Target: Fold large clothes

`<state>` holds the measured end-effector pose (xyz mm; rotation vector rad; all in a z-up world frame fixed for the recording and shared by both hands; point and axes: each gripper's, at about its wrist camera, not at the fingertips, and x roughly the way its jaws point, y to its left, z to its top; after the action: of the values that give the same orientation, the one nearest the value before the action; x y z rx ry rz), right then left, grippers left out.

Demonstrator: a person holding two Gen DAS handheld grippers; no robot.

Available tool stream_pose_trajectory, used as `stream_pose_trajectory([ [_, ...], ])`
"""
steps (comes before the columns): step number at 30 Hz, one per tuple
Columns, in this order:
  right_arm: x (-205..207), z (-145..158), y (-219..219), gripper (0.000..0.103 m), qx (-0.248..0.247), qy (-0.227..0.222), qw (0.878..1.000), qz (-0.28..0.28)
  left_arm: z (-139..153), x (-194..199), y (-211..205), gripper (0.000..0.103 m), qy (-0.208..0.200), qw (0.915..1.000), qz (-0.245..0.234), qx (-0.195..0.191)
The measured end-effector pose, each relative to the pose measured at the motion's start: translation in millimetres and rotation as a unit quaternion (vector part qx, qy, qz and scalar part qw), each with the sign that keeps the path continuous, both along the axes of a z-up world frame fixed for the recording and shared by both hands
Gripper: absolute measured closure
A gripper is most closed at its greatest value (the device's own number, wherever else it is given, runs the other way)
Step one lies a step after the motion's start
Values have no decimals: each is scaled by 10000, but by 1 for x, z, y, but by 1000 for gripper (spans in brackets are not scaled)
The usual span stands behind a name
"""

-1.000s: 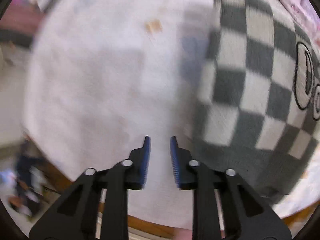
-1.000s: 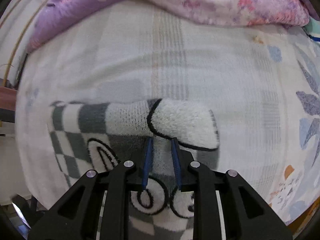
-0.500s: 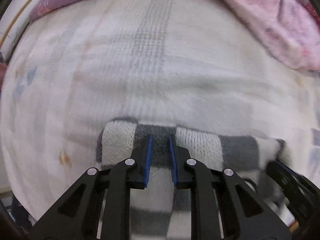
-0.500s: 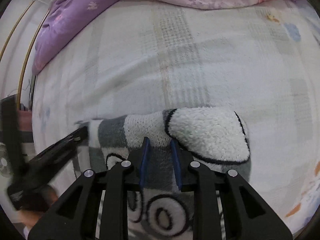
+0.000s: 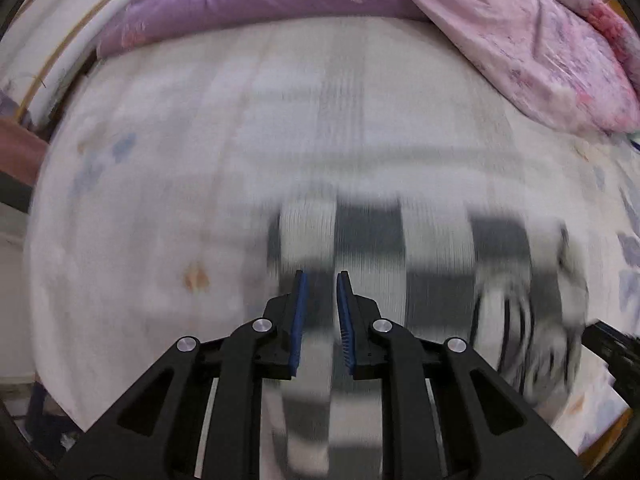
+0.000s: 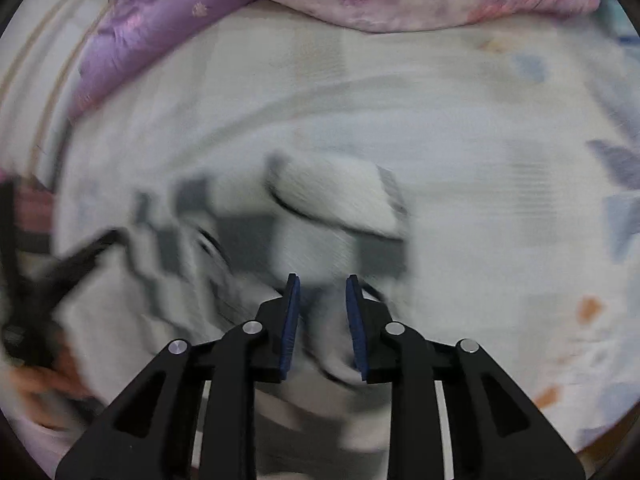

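Observation:
A grey-and-white checked knit sweater (image 5: 368,232) lies folded on the pale bed sheet (image 5: 200,140), blurred by motion. My left gripper (image 5: 321,280) points steeply down at the sweater's left end and is shut on a fold of the knit that runs between its blue pads. In the right wrist view the sweater (image 6: 248,248) shows a fluffy white patch (image 6: 332,184) with a black outline. My right gripper (image 6: 323,284) stands over the near edge, its jaws opening, with knit lying loose between the pads. The left gripper (image 6: 60,272) appears as a dark blur at the sweater's left side.
A purple pillow (image 5: 248,0) and a crumpled pink quilt (image 5: 540,40) lie along the far side of the bed. The right gripper's black body (image 5: 612,344) shows at the right edge. A blurred hand (image 6: 36,380) is at the lower left.
My left gripper swung from bare sheet onto the sweater's left end and shut on it. My right gripper's jaws have widened, and the sweater has shifted under both.

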<state>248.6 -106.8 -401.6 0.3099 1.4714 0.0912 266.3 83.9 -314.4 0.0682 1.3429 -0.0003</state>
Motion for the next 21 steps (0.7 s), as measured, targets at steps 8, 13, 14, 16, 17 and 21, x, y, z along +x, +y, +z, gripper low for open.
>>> stream_pose_trajectory([
  [8,-72,-6,13,62,-76,9,9997,-233,-62,-95,42,87,956,9937,578,-68],
  [13,-153,-55,33,55,207,983,9941,-399,-68,-146,44,87,1115,9921,500,-274],
  [14,-164,-56,39,55,3,642,9978,-173,-75,-155,41,87,1295,9906,391,-200],
  [16,-171,-59,42,54,-16,579,9979,-304,-92,-169,39,87,1440,9891,279,-99],
  [17,-170,-59,43,52,-3,642,9971,-396,-98,-172,39,87,1494,9884,254,-99],
  [21,-155,-69,51,40,18,794,9968,121,-98,-162,44,86,1573,9863,398,-307],
])
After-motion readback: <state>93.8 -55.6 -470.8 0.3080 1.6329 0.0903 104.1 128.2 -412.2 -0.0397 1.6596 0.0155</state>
